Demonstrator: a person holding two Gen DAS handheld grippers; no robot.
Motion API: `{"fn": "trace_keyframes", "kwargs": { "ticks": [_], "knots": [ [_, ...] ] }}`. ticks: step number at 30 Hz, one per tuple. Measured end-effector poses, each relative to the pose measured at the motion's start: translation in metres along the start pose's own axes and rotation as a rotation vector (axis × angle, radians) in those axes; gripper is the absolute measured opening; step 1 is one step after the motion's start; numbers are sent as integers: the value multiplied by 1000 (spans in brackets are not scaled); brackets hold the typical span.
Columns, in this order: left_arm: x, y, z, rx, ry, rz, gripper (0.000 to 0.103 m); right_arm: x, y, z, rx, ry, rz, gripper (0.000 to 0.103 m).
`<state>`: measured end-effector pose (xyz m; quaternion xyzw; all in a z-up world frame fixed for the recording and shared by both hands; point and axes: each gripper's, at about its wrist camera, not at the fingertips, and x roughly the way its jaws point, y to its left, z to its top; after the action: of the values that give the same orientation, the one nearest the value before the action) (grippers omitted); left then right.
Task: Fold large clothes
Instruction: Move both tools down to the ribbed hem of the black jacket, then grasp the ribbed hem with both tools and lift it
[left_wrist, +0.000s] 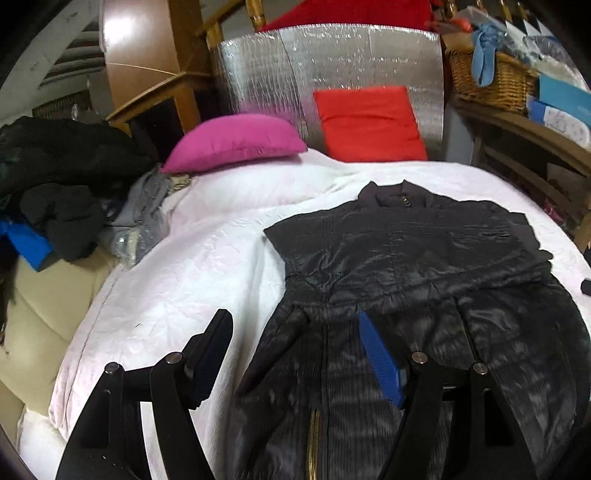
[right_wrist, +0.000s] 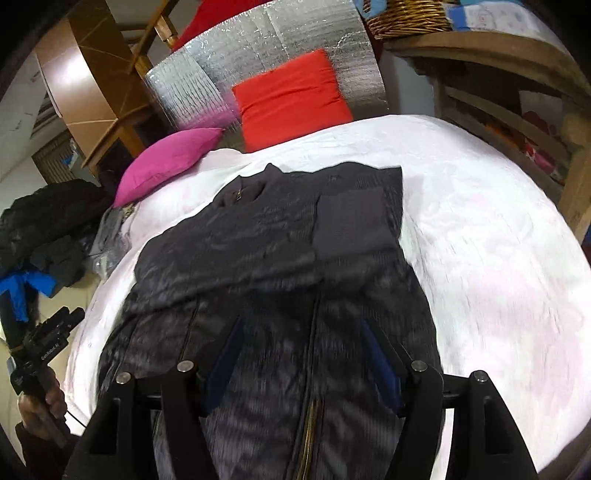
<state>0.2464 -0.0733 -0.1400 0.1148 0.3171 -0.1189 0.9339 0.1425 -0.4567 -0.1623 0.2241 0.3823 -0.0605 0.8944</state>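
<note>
A black quilted jacket (left_wrist: 406, 258) lies flat on the white bedcover (left_wrist: 184, 277), collar at the far end and both sleeves folded across the chest. Its gold zip runs toward me. My left gripper (left_wrist: 295, 332) hangs open above the jacket's lower left part, one finger over the bedcover, with nothing between its blue pads (left_wrist: 376, 354). In the right wrist view the same jacket (right_wrist: 277, 240) fills the middle, and my right gripper (right_wrist: 303, 332) stands open over its lower half, holding nothing. The left gripper (right_wrist: 55, 328) shows at the left edge, held by a hand.
A pink pillow (left_wrist: 232, 140) and a red pillow (left_wrist: 369, 125) lean on a silver foil sheet (left_wrist: 277, 66) at the bed's head. A heap of dark clothes (left_wrist: 62, 192) lies left of the bed. A wicker basket (left_wrist: 487, 77) sits on wooden shelving (right_wrist: 517, 122) at the right.
</note>
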Motion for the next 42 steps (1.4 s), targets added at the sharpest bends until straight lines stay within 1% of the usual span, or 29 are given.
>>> {"fn": "trace_keyframes", "kwargs": {
  "ticks": [2, 4, 6, 9, 12, 18, 27, 34, 36, 37, 38, 39, 41, 42],
  "knots": [
    [-6, 11, -7, -18, -6, 7, 72, -8, -3, -15, 15, 4, 7, 69],
    [-20, 20, -19, -51, -4, 12, 72, -18, -4, -32, 21, 10, 13, 70],
    [-30, 27, -31, -81, 11, 12, 72, -24, -4, -46, 26, 23, 28, 69],
    [-40, 40, -41, -108, 27, 34, 72, -31, -1, -65, 25, 46, 34, 70],
    [-50, 49, -50, -126, 23, 60, 72, -38, 6, -84, 4, 76, 40, 69],
    [-73, 64, -60, -157, 17, 98, 72, -48, 17, -112, -42, 119, 34, 70],
    [-102, 68, -63, -161, -7, 118, 72, -72, 18, -141, -59, 145, 13, 72],
    [-117, 67, -66, -153, -11, 131, 72, -84, 15, -151, -55, 161, 8, 72],
    [-117, 66, -70, -150, 5, 124, 74, -86, 15, -153, -54, 164, 8, 72],
    [-117, 64, -74, -149, 21, 112, 76, -87, 15, -153, -53, 165, 8, 72],
    [-114, 63, -79, -149, 44, 91, 81, -87, 14, -154, -51, 168, 9, 73],
    [-108, 62, -88, -152, 88, 54, 82, -86, 13, -155, -47, 174, 6, 75],
    [-97, 61, -102, -161, 162, 6, 82, -85, 9, -157, -30, 180, 0, 75],
    [-87, 60, -114, -171, 219, -27, 82, -84, 6, -158, -22, 183, 1, 75]
  ]
}}
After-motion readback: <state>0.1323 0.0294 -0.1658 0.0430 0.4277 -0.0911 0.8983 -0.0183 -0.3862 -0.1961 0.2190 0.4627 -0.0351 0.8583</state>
